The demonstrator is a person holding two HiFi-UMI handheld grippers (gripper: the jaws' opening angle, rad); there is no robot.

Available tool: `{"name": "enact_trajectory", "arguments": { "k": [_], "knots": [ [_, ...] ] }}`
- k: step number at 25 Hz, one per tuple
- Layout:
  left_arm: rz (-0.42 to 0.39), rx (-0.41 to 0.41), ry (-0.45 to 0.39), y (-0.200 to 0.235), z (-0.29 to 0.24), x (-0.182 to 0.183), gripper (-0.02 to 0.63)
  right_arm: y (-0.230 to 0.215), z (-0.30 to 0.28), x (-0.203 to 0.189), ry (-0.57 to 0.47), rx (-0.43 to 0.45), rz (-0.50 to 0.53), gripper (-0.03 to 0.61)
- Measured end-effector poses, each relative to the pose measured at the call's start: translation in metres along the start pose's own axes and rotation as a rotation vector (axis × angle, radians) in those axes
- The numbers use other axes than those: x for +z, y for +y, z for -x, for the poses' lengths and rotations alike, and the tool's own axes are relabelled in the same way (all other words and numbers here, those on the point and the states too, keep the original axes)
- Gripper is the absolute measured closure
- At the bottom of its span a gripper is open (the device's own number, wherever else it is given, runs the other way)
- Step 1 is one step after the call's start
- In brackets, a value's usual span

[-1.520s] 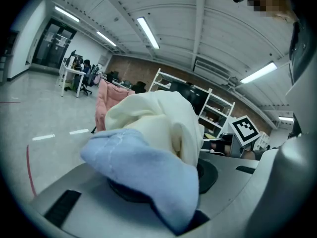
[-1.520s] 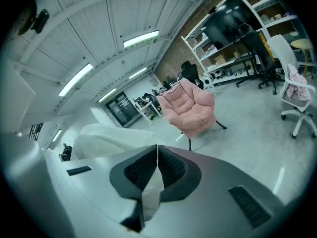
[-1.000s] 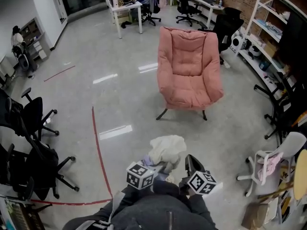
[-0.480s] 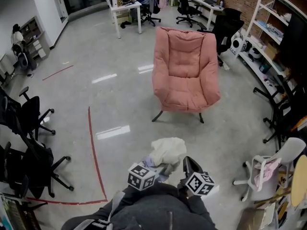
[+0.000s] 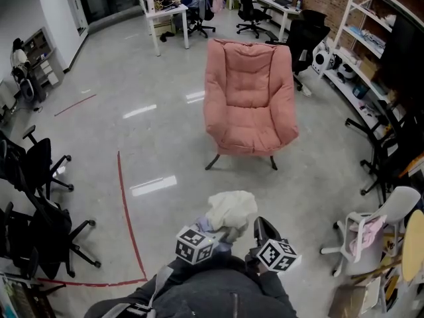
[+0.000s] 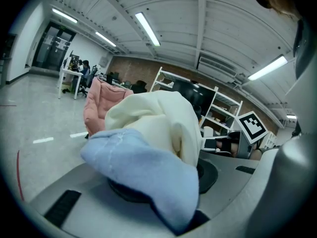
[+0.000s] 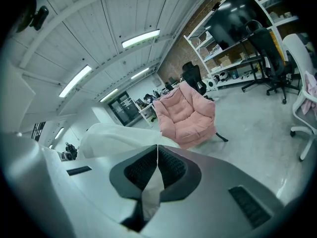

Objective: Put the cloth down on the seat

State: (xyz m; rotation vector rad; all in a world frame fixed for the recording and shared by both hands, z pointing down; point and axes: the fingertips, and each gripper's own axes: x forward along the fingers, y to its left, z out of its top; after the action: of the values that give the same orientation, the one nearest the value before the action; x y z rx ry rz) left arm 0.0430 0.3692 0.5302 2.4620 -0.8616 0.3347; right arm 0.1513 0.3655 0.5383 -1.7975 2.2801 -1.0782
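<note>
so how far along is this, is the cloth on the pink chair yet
Not yet. Done: the cloth is picked up, the left gripper and right gripper both shut on it. In hand: carrying it, bunched in front of the person. Left: the pink armchair stands across the floor, its seat bare, so reaching it and laying the cloth down remain.

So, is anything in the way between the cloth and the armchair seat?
Nothing visible: only bare floor lies between the held cloth and the pink armchair, whose seat is empty. Office chairs stand off to the sides.
</note>
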Motion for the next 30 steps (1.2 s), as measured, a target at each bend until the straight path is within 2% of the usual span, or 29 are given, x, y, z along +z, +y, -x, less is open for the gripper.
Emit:
{"name": "enact_trajectory", "arguments": {
  "k": [11, 30],
  "knots": [
    [0.023, 0.018, 0.024, -0.001, 0.004, -0.014, 0.474, -0.003, 0.005, -0.012, 0.016, 0.001, -0.024, 0.566],
    [0.045, 0.051, 0.038, 0.028, -0.025, 0.003, 0.474, -0.014, -0.03, 0.005, 0.033, 0.009, -0.033, 0.566]
  ]
}}
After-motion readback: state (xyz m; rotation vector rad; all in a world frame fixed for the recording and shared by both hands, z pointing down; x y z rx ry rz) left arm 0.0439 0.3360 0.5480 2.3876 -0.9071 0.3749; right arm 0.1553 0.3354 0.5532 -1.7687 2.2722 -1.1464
